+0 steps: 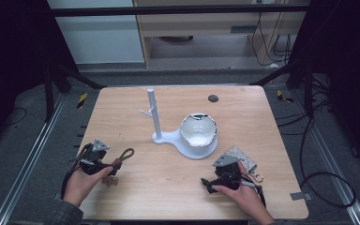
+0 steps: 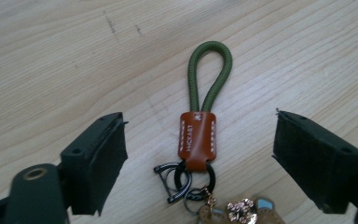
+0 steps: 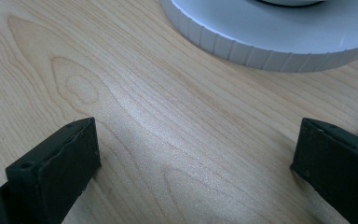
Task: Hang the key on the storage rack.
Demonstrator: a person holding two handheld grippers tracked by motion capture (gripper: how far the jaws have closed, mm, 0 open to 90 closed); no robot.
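Green-looped keychain (image 2: pixel 200 126) lies untouched between the spread left hand-held gripper (image 2: pixel 198 154), near the table's (image 1: pixel 168 197) front edge.

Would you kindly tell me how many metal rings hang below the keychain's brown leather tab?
3 visible: a black ring directly under the tab, a horseshoe-shaped shackle left of it, a small ring below; charms may hide more.

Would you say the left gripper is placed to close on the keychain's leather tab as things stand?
Probably yes. The leather tab lies flat on the table between the left gripper's open jaws, with bare wood either side; the pads are not touching it yet.
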